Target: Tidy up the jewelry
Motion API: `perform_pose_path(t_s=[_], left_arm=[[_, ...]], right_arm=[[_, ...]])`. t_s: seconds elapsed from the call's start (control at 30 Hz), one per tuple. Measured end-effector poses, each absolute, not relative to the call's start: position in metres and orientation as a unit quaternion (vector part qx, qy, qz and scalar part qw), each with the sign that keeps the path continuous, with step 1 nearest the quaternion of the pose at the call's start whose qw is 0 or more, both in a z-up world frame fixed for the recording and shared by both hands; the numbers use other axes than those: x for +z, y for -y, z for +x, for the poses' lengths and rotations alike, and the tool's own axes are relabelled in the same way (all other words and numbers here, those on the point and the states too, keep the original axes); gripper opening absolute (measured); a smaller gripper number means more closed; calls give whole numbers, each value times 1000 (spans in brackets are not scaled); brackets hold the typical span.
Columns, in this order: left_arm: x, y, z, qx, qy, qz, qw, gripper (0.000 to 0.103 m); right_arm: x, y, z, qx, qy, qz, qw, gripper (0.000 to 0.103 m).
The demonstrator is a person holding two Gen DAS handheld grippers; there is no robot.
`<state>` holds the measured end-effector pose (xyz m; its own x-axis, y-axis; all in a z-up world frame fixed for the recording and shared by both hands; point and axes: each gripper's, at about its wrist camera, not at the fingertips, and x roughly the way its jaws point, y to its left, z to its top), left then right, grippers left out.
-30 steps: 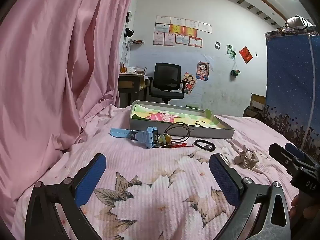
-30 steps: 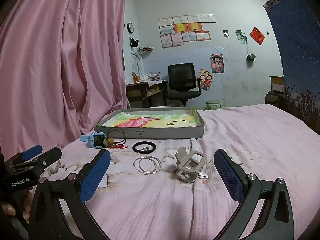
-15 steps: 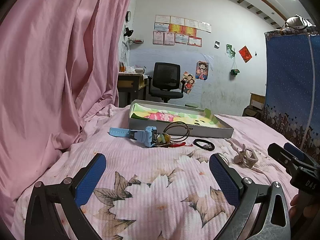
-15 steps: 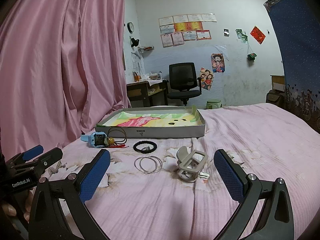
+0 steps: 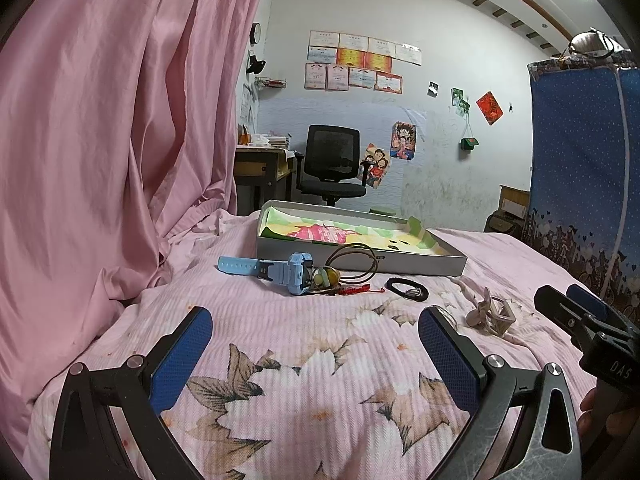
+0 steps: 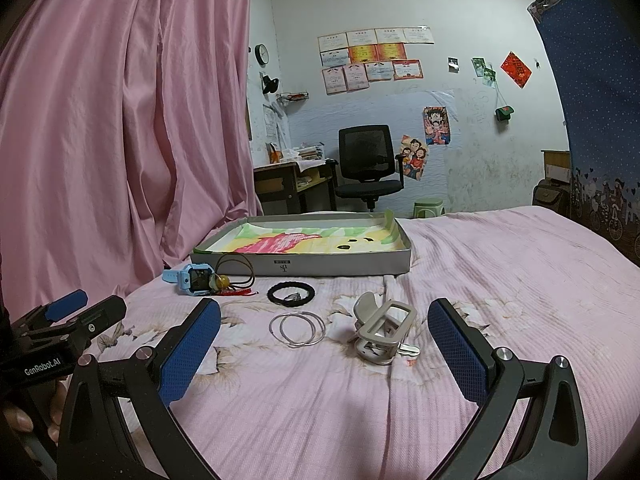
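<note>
In the right wrist view, at the lower left of the frame, the left gripper [image 6: 66, 312] carries white letters "GenRobot.AI" on its black body. In the left wrist view, at the lower right edge, the right gripper [image 5: 576, 304] shows the letters "DAS" on its black body. On the front wall of the grey box [image 6: 340, 266], near the middle of the right wrist view, there is a small dark logo, too small to read. The papers [image 6: 372, 56] on the far wall have print, but it is not readable.
</note>
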<state>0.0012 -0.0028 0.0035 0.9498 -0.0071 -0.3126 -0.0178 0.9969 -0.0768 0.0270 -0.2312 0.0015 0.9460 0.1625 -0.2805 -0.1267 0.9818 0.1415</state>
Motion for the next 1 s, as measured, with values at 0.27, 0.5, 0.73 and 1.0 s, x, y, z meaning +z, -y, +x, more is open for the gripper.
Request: perform_pose_path(t_s=[0.27,0.5,0.73,1.0], left_arm=[[4,3,1,2,-158,-40,987,103],[3,3,1,3,-158,-39,987,103],[3,3,1,3,-158,-38,987,103],[4,4,1,2,-159,-39,987,103]], right_arm=[[2,227,29,74,-147,61,984,102],[2,227,29,73,-148,62,984,102],[2,223,28,74,-148,62,984,102],[2,224,28,74,-149,62,984,102]])
